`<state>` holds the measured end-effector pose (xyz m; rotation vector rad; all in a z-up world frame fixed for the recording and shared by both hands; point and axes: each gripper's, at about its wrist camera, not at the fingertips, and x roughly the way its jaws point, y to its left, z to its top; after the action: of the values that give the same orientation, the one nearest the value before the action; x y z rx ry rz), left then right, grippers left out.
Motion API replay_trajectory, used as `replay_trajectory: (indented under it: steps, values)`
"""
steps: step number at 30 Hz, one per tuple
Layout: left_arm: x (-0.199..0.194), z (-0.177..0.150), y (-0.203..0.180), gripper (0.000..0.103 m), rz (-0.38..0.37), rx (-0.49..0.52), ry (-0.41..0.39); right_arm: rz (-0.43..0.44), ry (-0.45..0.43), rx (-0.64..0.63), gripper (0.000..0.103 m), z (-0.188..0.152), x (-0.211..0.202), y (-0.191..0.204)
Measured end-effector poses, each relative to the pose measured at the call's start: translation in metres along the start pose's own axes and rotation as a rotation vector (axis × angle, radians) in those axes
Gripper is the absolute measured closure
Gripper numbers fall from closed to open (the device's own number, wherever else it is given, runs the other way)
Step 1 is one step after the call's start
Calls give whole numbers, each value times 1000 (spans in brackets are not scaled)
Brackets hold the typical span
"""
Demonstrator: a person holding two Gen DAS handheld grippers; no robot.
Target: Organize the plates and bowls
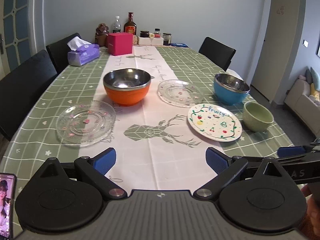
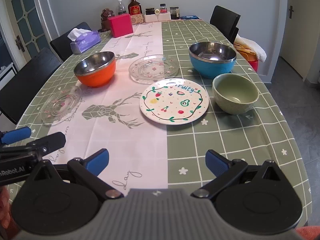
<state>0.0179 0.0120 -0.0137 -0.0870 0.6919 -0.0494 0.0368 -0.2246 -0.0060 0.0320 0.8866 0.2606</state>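
Nothing picked up yet, so I take the step in hand as choosing the first piece & getting a clean grip.

Both tools hang over the near edge of the table (image 2: 230, 140). My left gripper (image 1: 161, 160) has its blue pads spread wide w/ nothing between them; same for my right gripper (image 2: 157, 161), jaws apart & empty.

Layout: near glass plate (image 1: 86, 123) sits near-left, orange bowl (image 1: 127, 87) just beyond it on the white runner. Far glass plate (image 1: 179, 93) is mid-table. The fruit plate (image 2: 174, 101) lies near-right, w/ the green bowl (image 2: 235, 96) just right of it, close but apart. Blue bowl (image 2: 212, 59) is behind the green one, farther back.

How I'd do it well, imo:
- Plates lie flat on cloth, so a rim pinch needs one pad slid low under the edge. Come in shallow, not from above.
- Glass looks slick & the beaded rim is thin: close slowly, lift level.
- Stack like w/ like: glass onto glass, fruit plate on top or under, whichever sits flat.
- Bowls: grip the wall, one pad inside & one outside. The green one prob nests inside a steel-lined bowl, though I can't be sure of fit from here.
- Left tool takes the left pieces, right tool the right ones, so the arms don't cross.
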Motion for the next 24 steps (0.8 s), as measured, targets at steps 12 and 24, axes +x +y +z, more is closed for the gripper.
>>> replay_trajectory:
  steps: [12, 24]
  values:
    - [19, 37, 48, 0, -112, -80, 25, 160, 2, -22, 3, 34, 29, 22]
    - [51, 69, 142, 7, -14, -241, 59, 358, 9, -30, 3, 85, 87, 79]
